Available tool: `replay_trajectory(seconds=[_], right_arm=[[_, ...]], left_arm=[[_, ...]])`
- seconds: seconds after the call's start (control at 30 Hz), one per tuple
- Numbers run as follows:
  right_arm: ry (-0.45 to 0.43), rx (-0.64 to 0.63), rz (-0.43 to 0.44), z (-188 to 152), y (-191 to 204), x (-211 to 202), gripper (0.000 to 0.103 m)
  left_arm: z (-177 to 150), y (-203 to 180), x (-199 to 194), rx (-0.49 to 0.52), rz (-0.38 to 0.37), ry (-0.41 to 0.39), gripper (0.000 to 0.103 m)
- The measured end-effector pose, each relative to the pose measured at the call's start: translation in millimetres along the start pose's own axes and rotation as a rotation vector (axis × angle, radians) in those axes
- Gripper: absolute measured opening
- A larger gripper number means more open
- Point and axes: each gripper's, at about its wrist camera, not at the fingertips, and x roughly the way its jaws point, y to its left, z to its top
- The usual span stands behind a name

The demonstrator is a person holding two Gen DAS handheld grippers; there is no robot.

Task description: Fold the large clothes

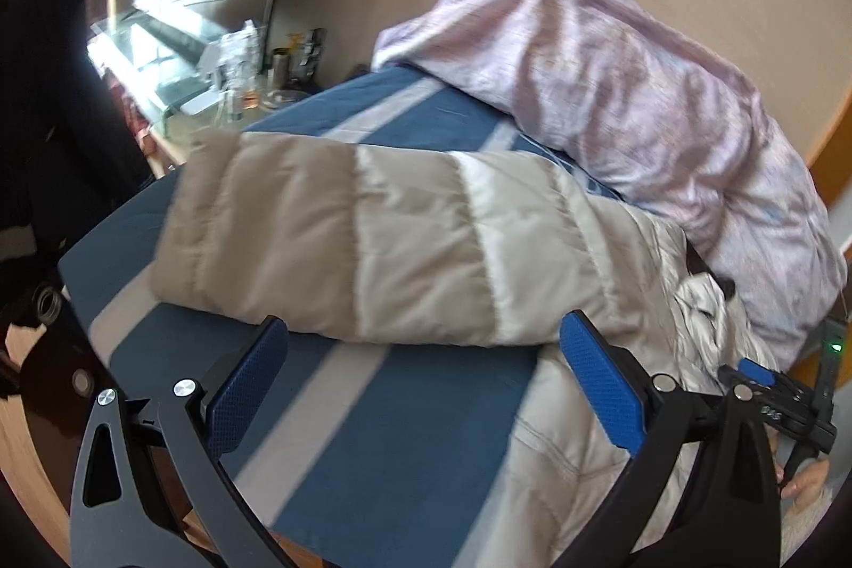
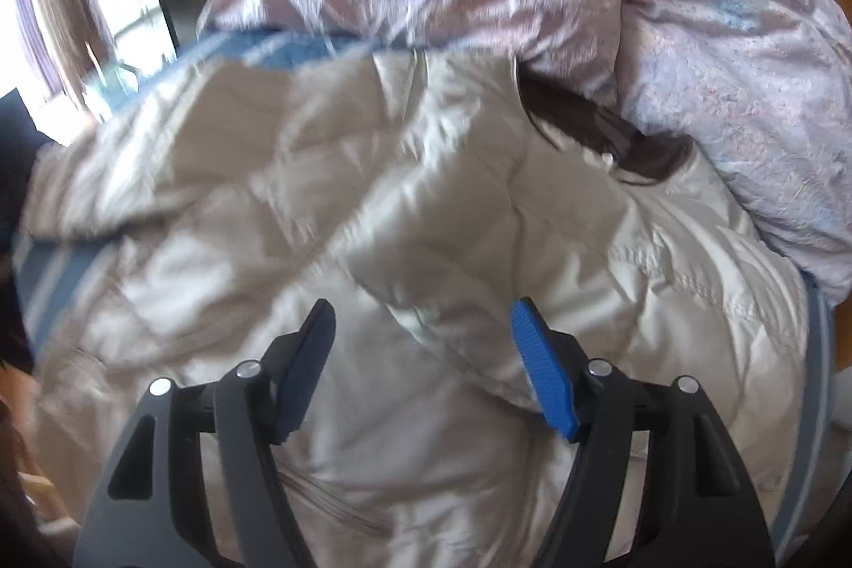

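- Left wrist: left gripper gapes wide with nothing between its pads, above the striped sheet; the jacket lies on the bed, one sleeve stretched out, beside the duvet.
- Right wrist: right gripper spread apart, empty, over the jacket.

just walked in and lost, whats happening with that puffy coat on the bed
A person is folding a beige quilted puffer jacket on a blue striped bed sheet, with a handheld gripper in each hand. Both the left gripper and the right gripper are open and hold nothing. One sleeve lies stretched out sideways across the sheet. A crumpled pink duvet is piled beside the jacket.
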Motion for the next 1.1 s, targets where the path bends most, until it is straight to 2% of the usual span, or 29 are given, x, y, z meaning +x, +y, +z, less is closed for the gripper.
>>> replay_trajectory(seconds=[0.07, 0.17, 0.27, 0.33, 0.47, 0.57, 0.7, 0.83, 0.87, 1.1], right_arm=[[-0.025, 0.065, 0.007, 7, -6, -1, 0.059], [-0.026, 0.155, -0.004, 15, -14, 10, 0.054], [0.064, 0.106, -0.051, 15, -5, 38, 0.054], [0.071, 0.066, -0.095, 13, 4, 46, 0.054], [0.021, 0.175, -0.003, 14, -10, 21, 0.057], [-0.022, 0.237, 0.023, 11, -25, -1, 0.062], [-0.033, 0.290, 0.067, 3, -39, -19, 0.063], [-0.044, 0.304, 0.084, -4, -44, -30, 0.063], [-0.049, 0.307, 0.085, -6, -45, -33, 0.063], [-0.071, 0.327, 0.056, -18, -62, -43, 0.064]], left_arm=[[1, 11, -3, -0.037, 0.003, -0.014, 0.102], [2, 27, -5, -0.088, 0.014, -0.026, 0.102], [2, 41, -2, -0.149, 0.023, -0.021, 0.102], [2, 49, 2, -0.190, 0.022, -0.008, 0.099], [-2, 67, 13, -0.306, 0.008, 0.040, 0.091], [-8, 80, 21, -0.413, 0.011, 0.056, 0.087], [-14, 95, 28, -0.531, 0.019, 0.066, 0.085], [-8, 107, 38, -0.595, 0.007, 0.053, 0.079], [-7, 109, 40, -0.607, 0.000, 0.046, 0.073], [-2, 123, 51, -0.697, -0.012, 0.013, 0.050]])
